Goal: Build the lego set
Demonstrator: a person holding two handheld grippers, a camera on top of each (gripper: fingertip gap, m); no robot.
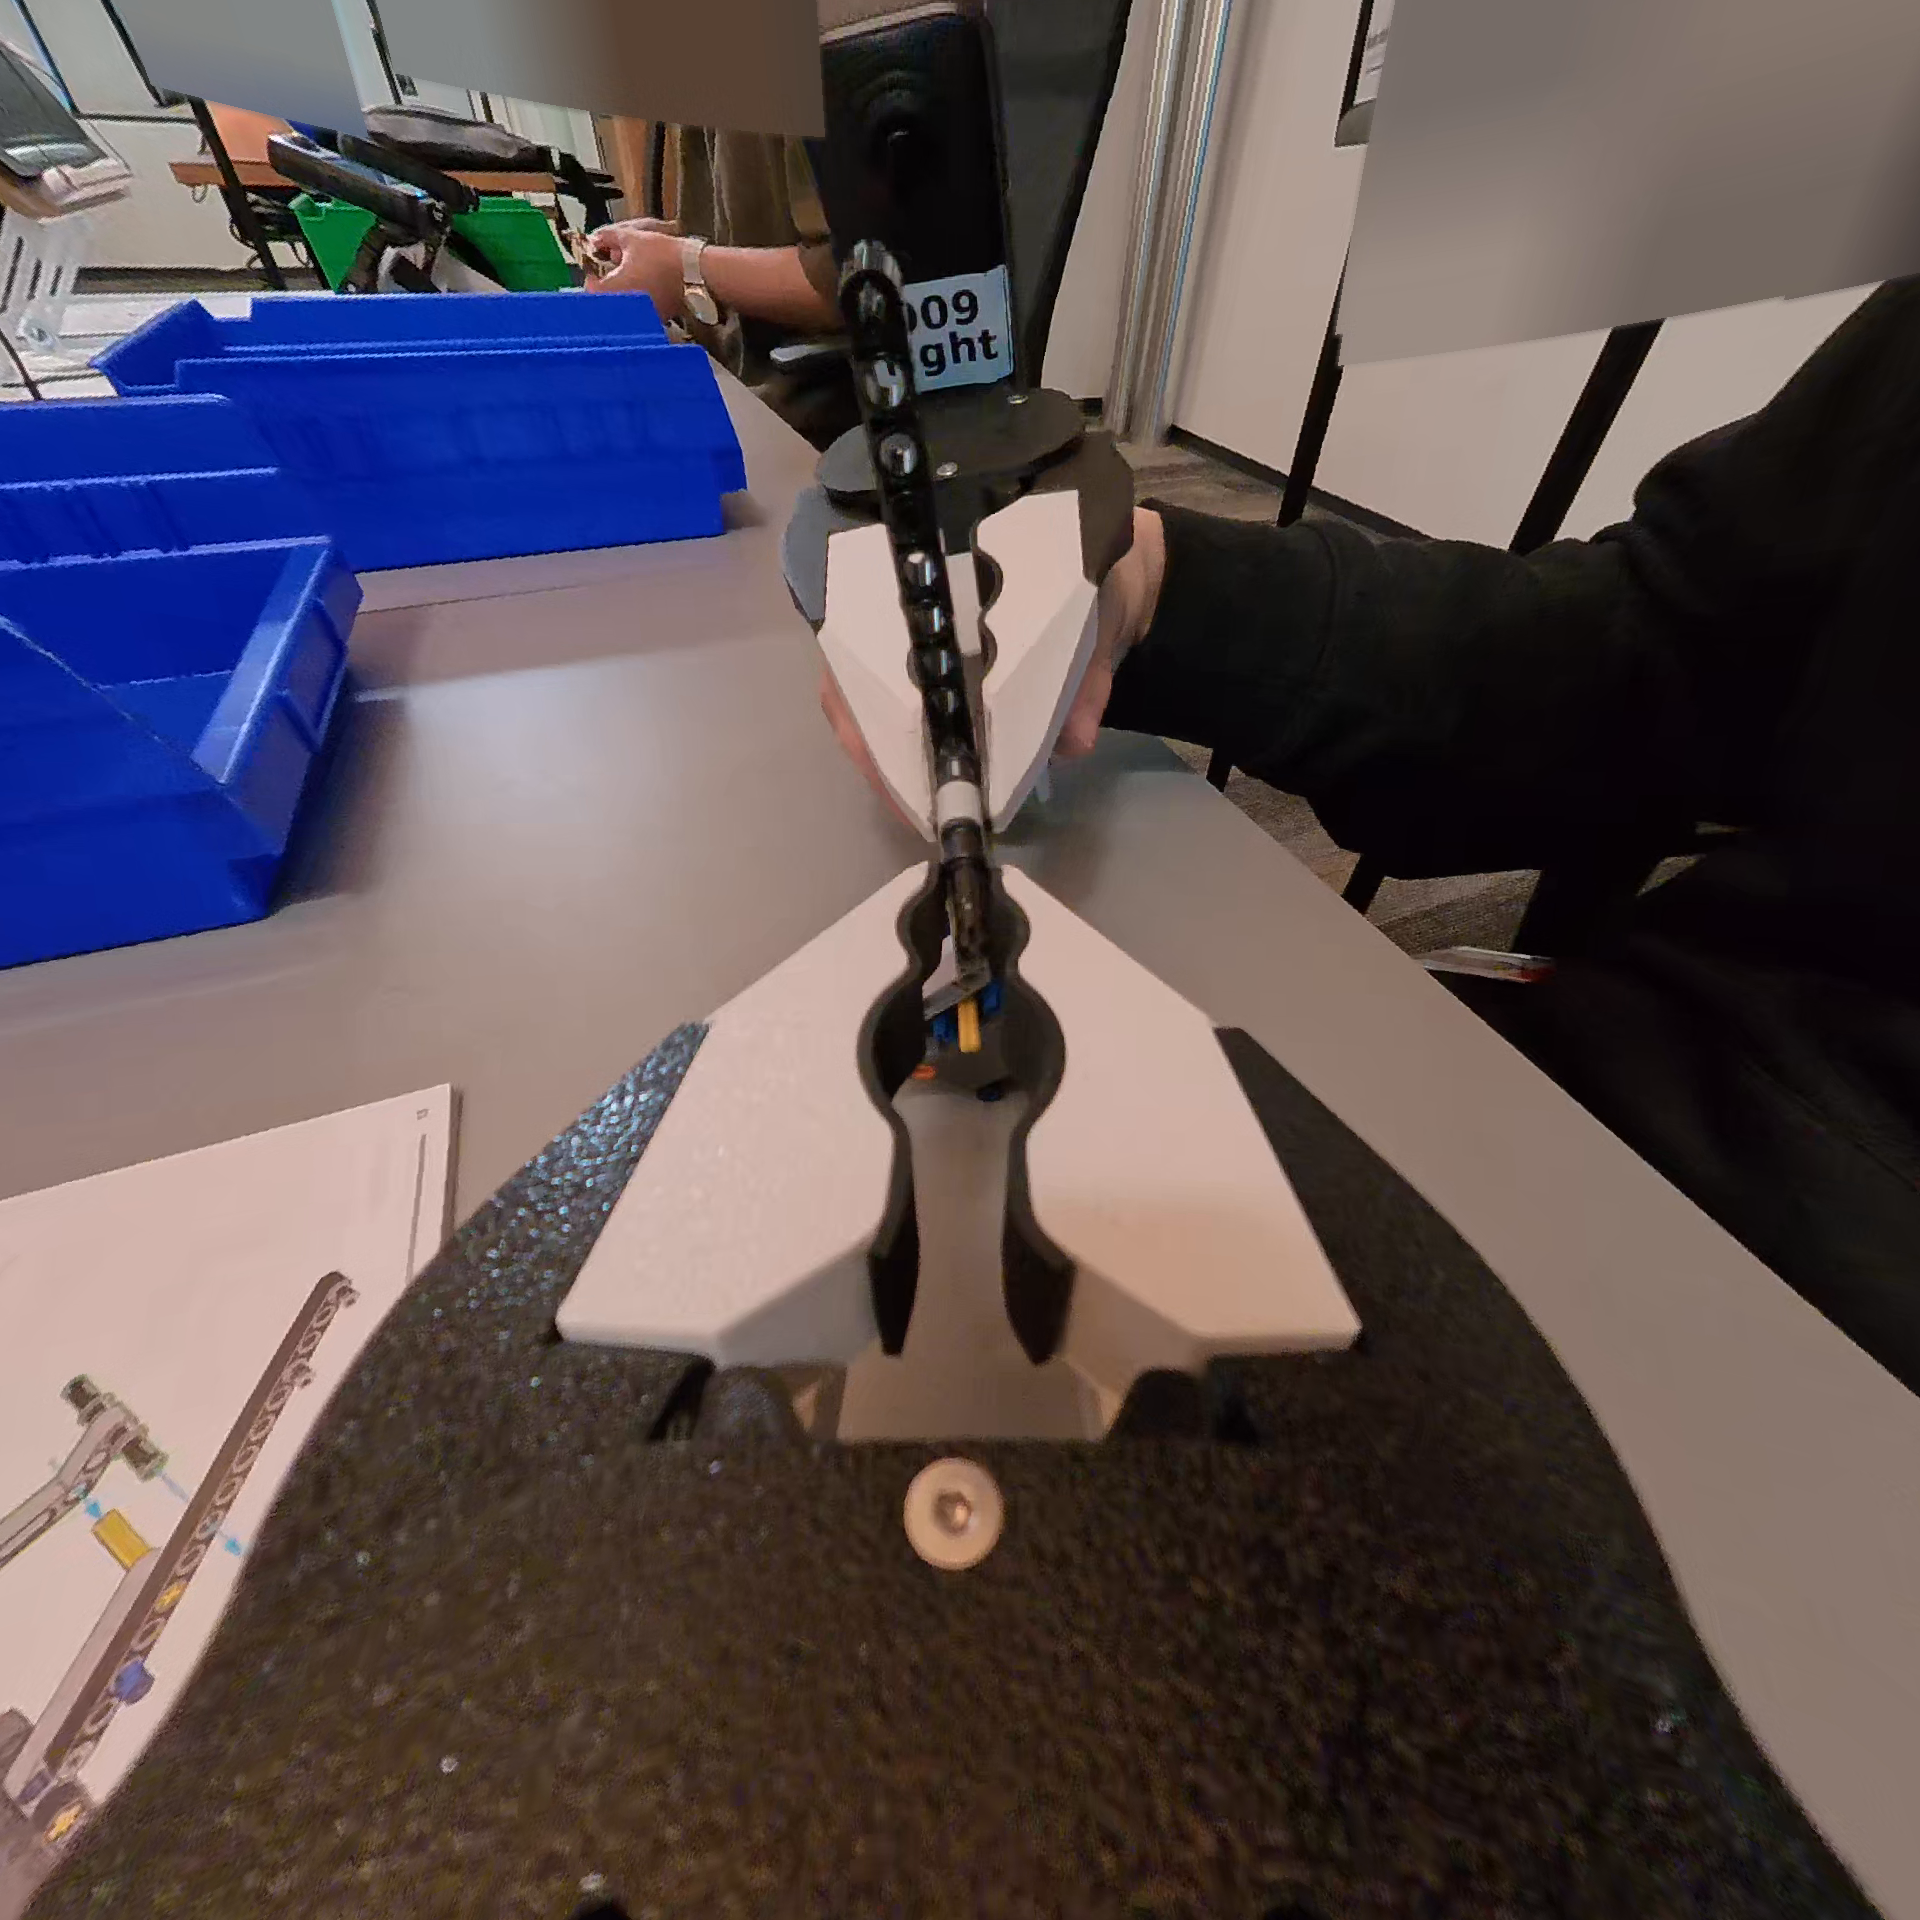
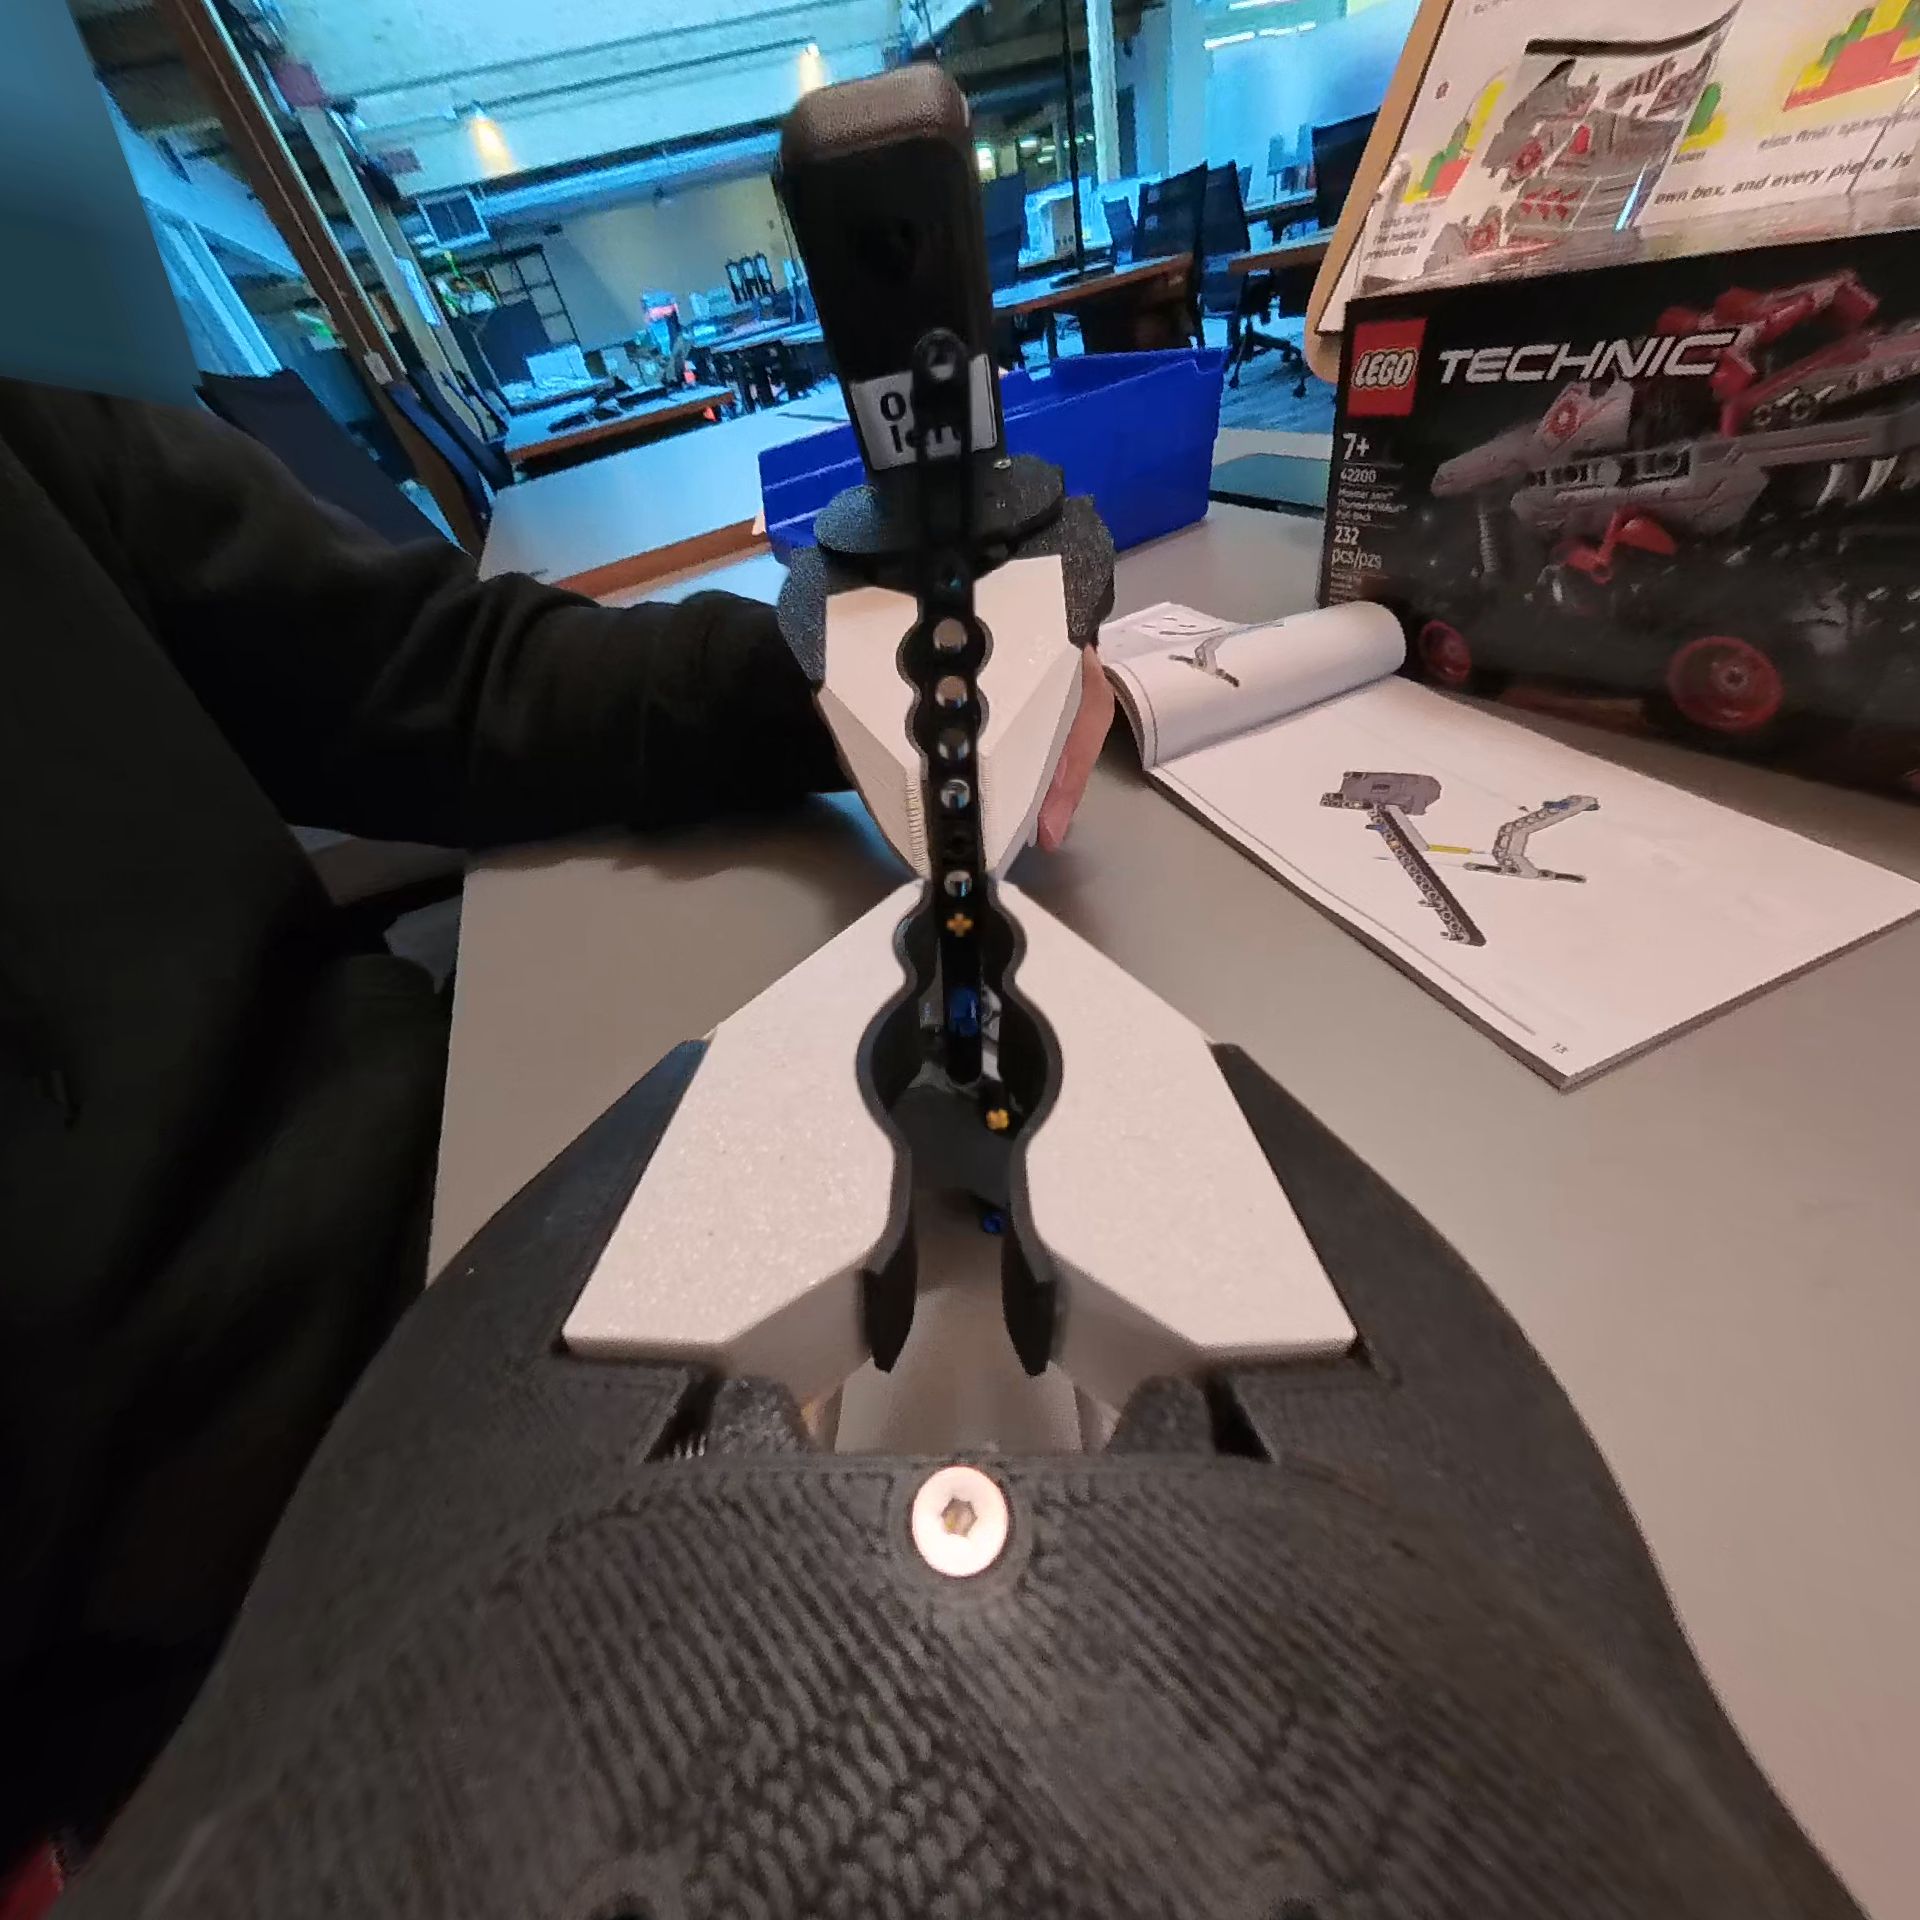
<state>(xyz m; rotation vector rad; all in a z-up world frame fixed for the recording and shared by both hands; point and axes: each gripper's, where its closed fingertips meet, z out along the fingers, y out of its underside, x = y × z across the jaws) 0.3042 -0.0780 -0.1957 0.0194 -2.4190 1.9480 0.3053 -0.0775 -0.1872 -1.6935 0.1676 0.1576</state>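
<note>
A long black beam [image 1: 925, 623] with its small built assembly [image 1: 961, 1029] is clamped between the left gripper [image 1: 961, 914] and right gripper [image 2: 956, 935], tip to tip above the table [image 1: 571, 810]; uneven pressure could twist it loose.

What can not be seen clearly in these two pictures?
- Left wrist view: the small assembly sits between the left tool's fingers, which cover its sides.
- Right wrist view: the black beam's top end blends into the dark camera body behind.
- Both views: where each tool grips is too cramped to judge.
</note>
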